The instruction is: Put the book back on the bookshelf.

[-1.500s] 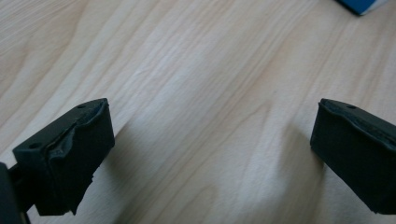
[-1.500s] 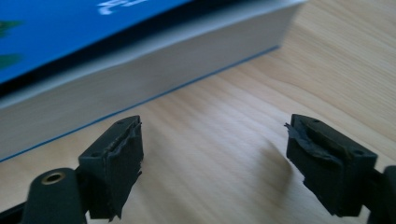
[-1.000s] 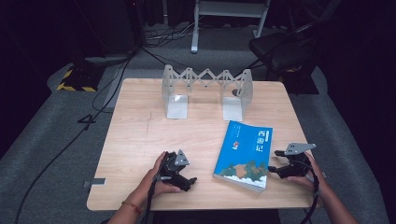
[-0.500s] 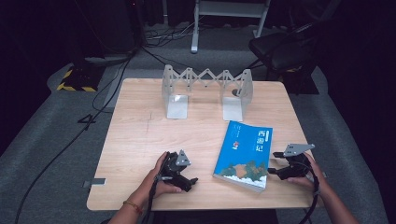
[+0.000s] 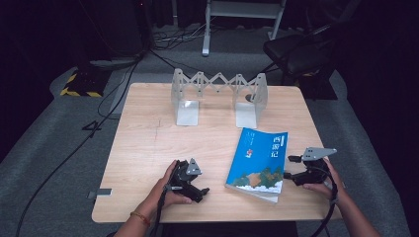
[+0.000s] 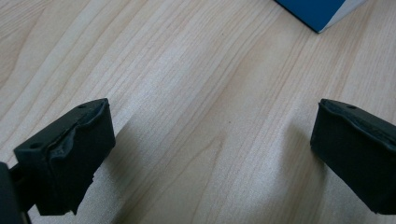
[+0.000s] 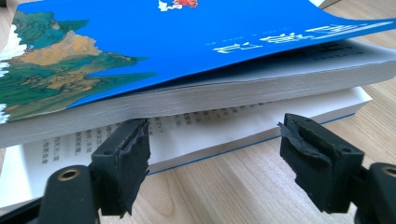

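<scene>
Right tongs (image 7: pixel 215 158) narrowing, unclenched, around floppy blue paperback (image 5: pixel 259 160)'s fore-edge: pinching the whole block is wise; left tongs (image 6: pixel 212 154) resting released.

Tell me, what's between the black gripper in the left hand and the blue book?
Just bare wooden table. In the high view, nothing lies between the left gripper and the blue paperback book.

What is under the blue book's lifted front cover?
Under the blue book cover: printed pages, with the right gripper open at a gap in them. The table beneath the book is hidden.
</scene>
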`<action>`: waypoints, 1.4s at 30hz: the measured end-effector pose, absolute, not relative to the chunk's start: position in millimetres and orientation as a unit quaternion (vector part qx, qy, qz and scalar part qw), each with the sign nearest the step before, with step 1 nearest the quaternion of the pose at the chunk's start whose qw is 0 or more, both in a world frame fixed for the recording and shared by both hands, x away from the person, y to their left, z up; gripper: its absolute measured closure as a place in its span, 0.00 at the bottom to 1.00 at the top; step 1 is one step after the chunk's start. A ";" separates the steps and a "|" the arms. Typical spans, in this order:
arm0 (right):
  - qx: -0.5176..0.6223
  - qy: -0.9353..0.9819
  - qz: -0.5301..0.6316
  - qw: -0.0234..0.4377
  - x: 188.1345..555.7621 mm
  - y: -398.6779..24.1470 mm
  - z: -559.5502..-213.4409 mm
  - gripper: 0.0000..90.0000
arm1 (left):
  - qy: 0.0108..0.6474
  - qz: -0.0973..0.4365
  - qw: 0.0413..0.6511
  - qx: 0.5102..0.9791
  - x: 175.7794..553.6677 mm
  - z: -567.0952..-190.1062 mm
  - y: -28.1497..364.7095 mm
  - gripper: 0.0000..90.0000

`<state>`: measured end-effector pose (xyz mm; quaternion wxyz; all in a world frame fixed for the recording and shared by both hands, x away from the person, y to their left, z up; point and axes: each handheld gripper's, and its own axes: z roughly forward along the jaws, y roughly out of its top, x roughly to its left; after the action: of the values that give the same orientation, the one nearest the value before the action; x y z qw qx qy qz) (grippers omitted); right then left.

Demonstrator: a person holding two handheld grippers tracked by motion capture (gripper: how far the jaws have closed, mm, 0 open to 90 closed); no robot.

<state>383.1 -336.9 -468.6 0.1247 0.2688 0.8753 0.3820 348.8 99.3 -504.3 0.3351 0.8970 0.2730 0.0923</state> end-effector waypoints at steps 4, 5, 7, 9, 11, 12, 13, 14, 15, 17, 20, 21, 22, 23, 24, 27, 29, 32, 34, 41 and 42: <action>0.266 0.877 0.380 0.124 382.2 -335.4 -469.3 0.30 | 0.267 0.088 0.322 0.904 347.4 -500.6 99.5 0.01; 0.266 0.877 0.381 0.125 381.9 -335.3 -469.1 0.31 | 0.249 0.097 0.321 0.909 344.8 -495.5 99.6 0.07; 0.258 0.875 0.390 0.128 378.2 -334.3 -466.9 0.38 | 0.228 0.095 0.367 0.897 339.6 -480.7 103.8 0.33; 0.253 0.875 0.391 0.133 374.8 -332.1 -464.2 0.38 | 0.247 0.095 0.387 0.883 340.8 -470.9 101.5 0.15; 0.251 0.875 0.391 0.132 374.2 -329.4 -462.5 0.38 | 0.234 0.082 0.399 0.883 339.8 -463.5 91.5 0.21; 0.250 0.875 0.393 0.132 373.6 -327.5 -461.6 0.37 | 0.228 0.080 0.400 0.884 337.7 -461.7 83.8 0.18; 0.250 0.874 0.394 0.133 373.0 -325.9 -460.9 0.37 | 0.216 0.076 0.402 0.887 336.0 -460.6 75.6 0.18; 0.246 0.875 0.396 0.130 372.1 -324.3 -460.3 0.36 | 0.202 0.074 0.405 0.889 333.7 -459.8 64.9 0.18; 0.245 0.876 0.393 0.134 370.4 -321.9 -459.5 0.36 | 0.202 0.074 0.405 0.889 333.7 -459.8 64.9 0.18; 0.249 0.875 0.392 0.139 369.2 -319.7 -457.2 0.36 | 0.174 0.062 0.410 0.893 331.2 -459.8 38.1 0.18; 0.252 0.871 0.398 0.141 369.0 -317.4 -453.9 0.36 | 0.162 0.057 0.410 0.896 332.4 -462.4 12.5 0.18; 0.254 0.870 0.398 0.141 368.6 -316.0 -452.4 0.36 | 0.155 0.058 0.408 0.898 332.4 -463.5 4.7 0.19; 0.254 0.870 0.398 0.144 368.5 -315.1 -451.3 0.36 | 0.154 0.063 0.405 0.899 331.4 -464.9 -3.0 0.19; 0.254 0.870 0.398 0.144 368.5 -315.1 -451.3 0.36 | 0.154 0.063 0.405 0.899 331.4 -464.9 -3.0 0.21; 0.255 0.869 0.399 0.144 368.3 -314.3 -450.3 0.36 | 0.147 0.062 0.405 0.900 330.5 -466.5 -10.1 0.21; 0.262 0.864 0.407 0.142 369.4 -312.8 -448.0 0.36 | 0.132 0.075 0.396 0.906 325.8 -473.5 -32.4 0.26; 0.263 0.862 0.408 0.146 369.6 -310.8 -447.3 0.36 | 0.136 0.087 0.397 0.904 324.7 -474.1 -40.7 0.25; 0.264 0.861 0.410 0.146 369.9 -308.9 -446.1 0.36 | 0.155 0.105 0.406 0.895 323.6 -474.8 -54.5 0.26; 0.267 0.858 0.414 0.144 370.5 -307.7 -446.2 0.35 | 0.161 0.123 0.411 0.889 321.4 -476.0 -61.4 0.27; 0.268 0.855 0.420 0.147 371.7 -305.4 -446.1 0.34 | 0.191 0.181 0.413 0.872 320.4 -476.6 -68.8 0.53; 0.271 0.853 0.422 0.146 372.0 -305.7 -446.6 0.34 | 0.186 0.180 0.416 0.872 321.1 -476.0 -66.8 0.55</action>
<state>372.0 -305.7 -446.6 0.1455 0.2711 0.8529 0.4217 321.1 -66.8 -476.0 0.4157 0.8719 0.1864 0.1795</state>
